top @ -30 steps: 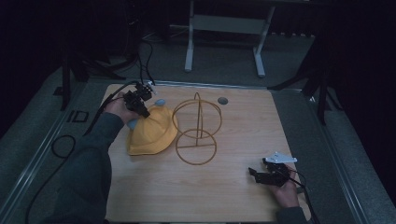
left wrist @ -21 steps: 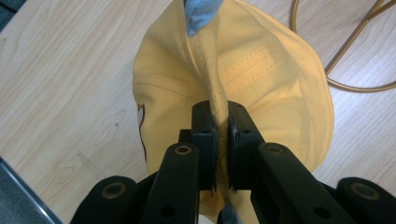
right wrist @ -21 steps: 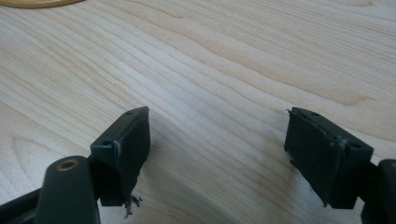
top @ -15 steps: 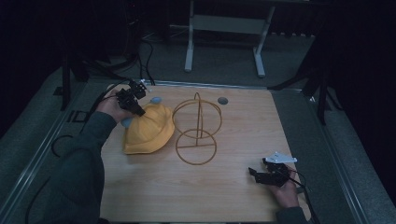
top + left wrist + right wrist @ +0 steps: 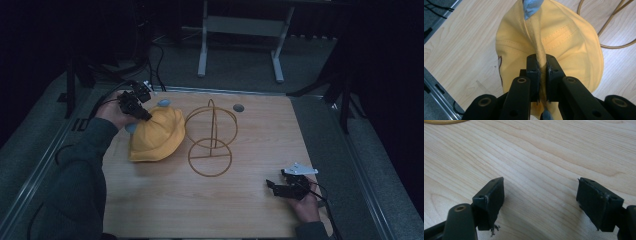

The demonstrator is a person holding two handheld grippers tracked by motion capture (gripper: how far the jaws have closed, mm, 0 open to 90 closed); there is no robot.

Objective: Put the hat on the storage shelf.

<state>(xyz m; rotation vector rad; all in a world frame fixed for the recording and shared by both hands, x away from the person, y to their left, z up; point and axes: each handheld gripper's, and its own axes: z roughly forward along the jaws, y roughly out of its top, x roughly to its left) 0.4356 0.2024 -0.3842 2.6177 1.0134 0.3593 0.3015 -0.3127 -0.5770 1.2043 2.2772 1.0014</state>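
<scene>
Starting with the yellow hat [image 5: 157, 137]: down on the left half of the table [image 5: 250, 210], brim low, crown bunched up toward the far edge, just beside the wire stand [image 5: 212, 135], touching it or not, hard to say. Pinched at a raised fold by the left tongs [image 5: 142, 112], pressed together on the cloth with nothing but fabric between. Reading this as the lift toward the stand. Best to hold that pinch firm, raise straight up until well clear of the table, then carry across above the top loop and lower crown-first over it. No dragging, for fear of tipping the light wire frame. Over to the right tongs [image 5: 274, 186]: spread wide, idle over bare wood near the right corner, well apart from hat and stand. Worth bringing in to steady the base ring. From the left gripper view, getting the ridge of cloth squeezed right between the pads [image 5: 534, 72], plus stitching and a scrap of blue [image 5: 531, 6] past the crown, far too fine to read from on high. From the high view, getting the layout instead: stand, grey disc [image 5: 239, 107], both hands.
</scene>
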